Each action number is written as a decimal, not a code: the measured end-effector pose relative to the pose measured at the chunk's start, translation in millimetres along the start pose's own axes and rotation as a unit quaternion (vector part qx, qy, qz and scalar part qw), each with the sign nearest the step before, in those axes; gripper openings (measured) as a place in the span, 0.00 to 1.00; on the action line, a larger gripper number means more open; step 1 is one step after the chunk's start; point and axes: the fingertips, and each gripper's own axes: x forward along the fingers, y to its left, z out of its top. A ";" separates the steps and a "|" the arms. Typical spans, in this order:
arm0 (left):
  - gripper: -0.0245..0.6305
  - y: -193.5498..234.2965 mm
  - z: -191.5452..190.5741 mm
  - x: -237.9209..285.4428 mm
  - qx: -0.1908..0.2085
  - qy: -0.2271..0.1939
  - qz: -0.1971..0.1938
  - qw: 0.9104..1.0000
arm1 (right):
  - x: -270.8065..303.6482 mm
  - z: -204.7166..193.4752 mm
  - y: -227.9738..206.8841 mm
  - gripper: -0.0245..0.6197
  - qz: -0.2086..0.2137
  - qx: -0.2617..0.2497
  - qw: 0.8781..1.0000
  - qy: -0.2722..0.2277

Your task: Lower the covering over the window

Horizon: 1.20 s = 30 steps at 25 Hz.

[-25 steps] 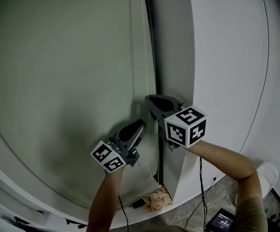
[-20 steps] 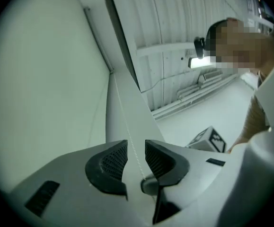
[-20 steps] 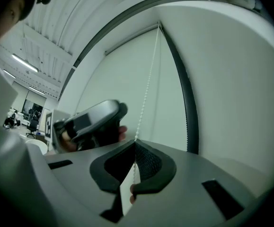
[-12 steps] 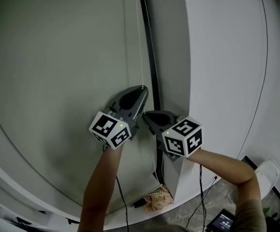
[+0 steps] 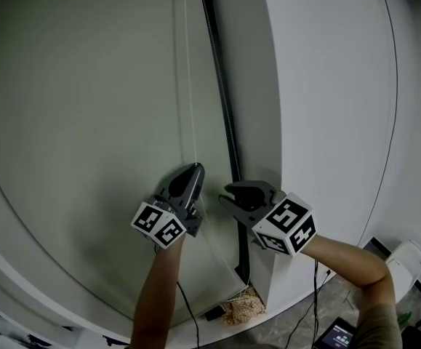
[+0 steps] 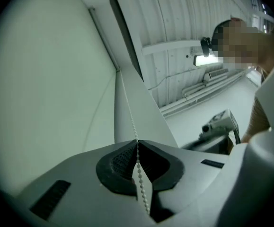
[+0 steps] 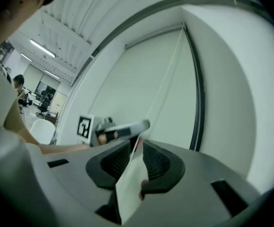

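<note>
White bead chain (image 6: 131, 122) – thin, light, limp, prob. slick – hangs by the blind's (image 5: 86, 122) right edge, pinched tight in left gripper (image 5: 195, 169), while right gripper (image 5: 229, 192) jaws are opening round it; grip w/ pads across beads.

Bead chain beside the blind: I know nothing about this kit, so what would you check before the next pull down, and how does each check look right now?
1. Left gripper holds the bead chain: ok, jaws shut on it.
2. Right gripper has let go: ok, its jaws are opening and the pads stand apart, with the chain seemingly running loose through the gap.
3. Chain runs straight up from the left jaws, no snag: ok.
4. Grippers are clear of each other: ok, the head view shows a gap between them.
5. How far the blind has left to drop: cannot tell.
</note>
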 end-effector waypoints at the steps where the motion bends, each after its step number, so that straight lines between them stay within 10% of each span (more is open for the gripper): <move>1: 0.07 -8.5 -2.6 0.7 0.020 0.009 -0.005 1.000 | -2.9 21.0 -8.3 0.15 -0.017 -0.005 0.999 -0.032; 11: 0.07 -53.5 -50.5 -14.6 -0.017 0.028 -0.028 0.999 | 18.7 94.5 -64.7 0.15 -0.092 0.023 0.987 -0.126; 30: 0.07 -68.2 -72.7 -41.8 -0.060 0.036 -0.068 0.995 | 44.1 83.1 -49.9 0.11 -0.038 0.048 0.992 -0.107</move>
